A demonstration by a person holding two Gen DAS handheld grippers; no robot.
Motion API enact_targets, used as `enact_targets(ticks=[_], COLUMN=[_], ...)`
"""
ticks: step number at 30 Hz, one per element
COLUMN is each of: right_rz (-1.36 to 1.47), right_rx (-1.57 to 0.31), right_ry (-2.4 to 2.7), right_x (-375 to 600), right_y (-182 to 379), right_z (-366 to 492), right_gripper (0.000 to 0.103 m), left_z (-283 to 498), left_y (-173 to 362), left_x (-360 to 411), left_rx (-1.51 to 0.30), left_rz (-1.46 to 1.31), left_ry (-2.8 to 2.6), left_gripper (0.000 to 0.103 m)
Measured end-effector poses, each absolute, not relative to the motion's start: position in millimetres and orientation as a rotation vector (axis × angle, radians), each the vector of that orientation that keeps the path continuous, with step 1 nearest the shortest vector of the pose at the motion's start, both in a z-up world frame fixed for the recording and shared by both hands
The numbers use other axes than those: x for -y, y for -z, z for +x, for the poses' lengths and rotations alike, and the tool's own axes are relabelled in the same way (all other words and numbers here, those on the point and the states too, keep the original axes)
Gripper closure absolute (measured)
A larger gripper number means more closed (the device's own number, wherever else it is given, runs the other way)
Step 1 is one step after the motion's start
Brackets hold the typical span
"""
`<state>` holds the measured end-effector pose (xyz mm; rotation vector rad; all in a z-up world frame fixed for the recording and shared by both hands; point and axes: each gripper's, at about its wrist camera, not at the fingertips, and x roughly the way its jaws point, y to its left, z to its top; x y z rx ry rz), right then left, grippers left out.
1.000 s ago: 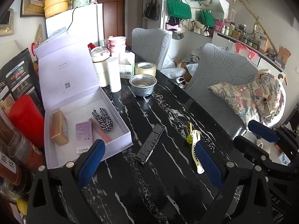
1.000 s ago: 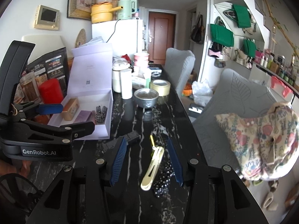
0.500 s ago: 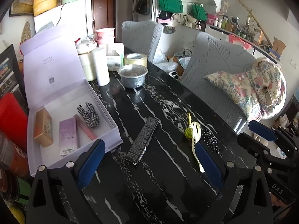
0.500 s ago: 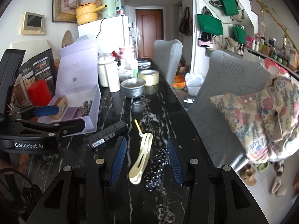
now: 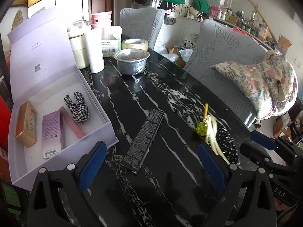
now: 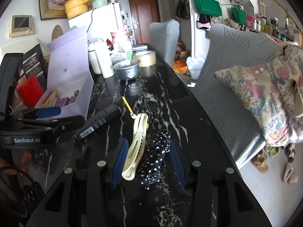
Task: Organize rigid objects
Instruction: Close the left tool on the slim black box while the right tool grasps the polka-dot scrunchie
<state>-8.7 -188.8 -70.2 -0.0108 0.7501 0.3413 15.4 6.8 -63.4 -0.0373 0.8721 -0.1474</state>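
Observation:
A long black box (image 5: 144, 139) lies on the black marble table, just ahead of my open, empty left gripper (image 5: 149, 166). It also shows in the right wrist view (image 6: 100, 122). A cream hair clip (image 6: 137, 143) and a black polka-dot scrunchie (image 6: 157, 155) lie between the fingers of my open right gripper (image 6: 148, 162); the clip also shows in the left wrist view (image 5: 213, 136). A small yellow stick with a green wrapper (image 5: 202, 124) lies beside the clip. The open lilac gift box (image 5: 94, 102) holds several small boxes and a checked scrunchie (image 5: 76, 106).
A metal bowl (image 5: 131, 61), tape roll (image 5: 134, 44), white cylinder (image 5: 94, 50) and cream jar (image 5: 78, 45) stand at the table's far end. Grey chairs (image 5: 223, 60) and a patterned cushion (image 5: 265, 83) line the right edge. Red and dark packages (image 6: 31, 89) sit left.
Both grippers have moved forward and lower toward the table. The black box now sits nearer the left gripper, and the clip and scrunchie now lie between the right gripper's fingers.

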Motion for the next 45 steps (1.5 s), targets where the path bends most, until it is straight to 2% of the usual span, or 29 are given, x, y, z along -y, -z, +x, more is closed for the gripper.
enact_targets(ticks=[4,10,13,14,15,17,20,21,26,31,34,36,38,45], right_rz=[0.004,-0.002,-0.003,-0.004,-0.005,-0.004,0.008,0.016,0.039,0.030,0.064,0.075,0.078,0.079], right_rx=[-0.783,-0.833,-0.849,-0.851,-0.853,-0.857,-0.861,-0.867,-0.874,-0.878,-0.882,-0.884,-0.878,-0.893], right_ry=[-0.318,-0.291,-0.294,-0.292,-0.288,-0.275,-0.271,-0.272,-0.268,-0.276,-0.286,-0.308,-0.317,-0.328], right_x=[192,193,193,192,192,193,193,194,197,196,199,198,197,199], right_y=[81,97,102,103,105,107,111,113,112,113,114,115,112,111], right_z=[0,11,14,15,15,15,16,16,17,14,13,11,8,-3], right_gripper=[0.057,0.057,0.057,0.057,0.057,0.057,0.057,0.057,0.057,0.058,0.066,0.083,0.087,0.088], left_z=[23,35,37,39,42,48,56,58,61,55,47,42,36,12], left_y=[73,89,93,95,97,102,108,110,114,113,113,113,113,111], left_x=[-4,-1,0,1,0,0,-2,-2,-3,-2,-3,-2,-2,-5], left_rx=[-0.887,-0.923,-0.911,-0.912,-0.920,-0.951,-0.985,-0.992,-0.985,-0.977,-0.982,-0.982,-0.985,-0.986], left_rz=[-0.023,-0.002,0.023,0.033,0.034,0.017,-0.049,-0.058,-0.067,-0.058,-0.085,-0.080,-0.083,-0.101], left_ry=[0.152,0.145,0.136,0.128,0.127,0.129,0.156,0.160,0.134,0.113,0.115,0.109,0.090,0.090], left_gripper=[0.006,0.017,0.018,0.023,0.034,0.045,0.049,0.058,0.076,0.078,0.078,0.078,0.078,0.078])
